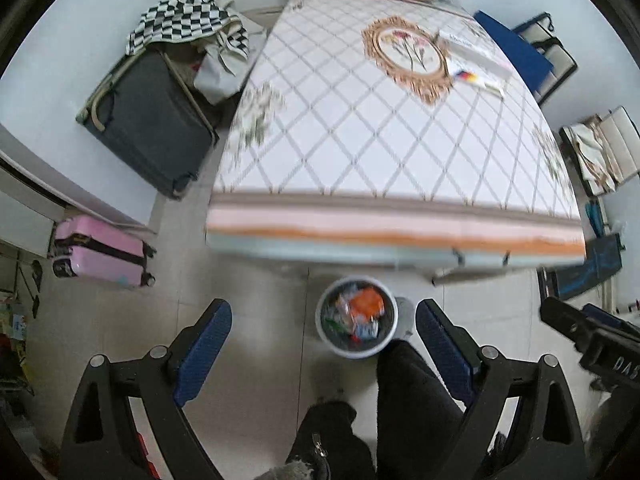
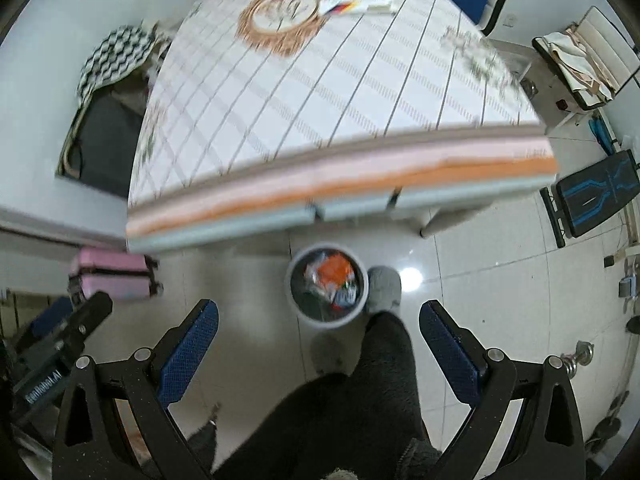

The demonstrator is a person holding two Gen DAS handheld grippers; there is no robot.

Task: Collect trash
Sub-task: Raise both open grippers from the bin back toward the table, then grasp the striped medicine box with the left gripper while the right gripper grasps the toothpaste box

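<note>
Little can be read. In the left wrist view, at the right edge low in the frame, the black body of the right gripper [image 1: 600,344] bears pale capitals that read "DAS", cut off by the picture edge. In the right wrist view, at the lower left, the dark body of the left gripper [image 2: 60,364] carries a line of light lettering, too blurred to spell with certainty. Print on the white box [image 1: 476,50] at upper right is illegible.
</note>
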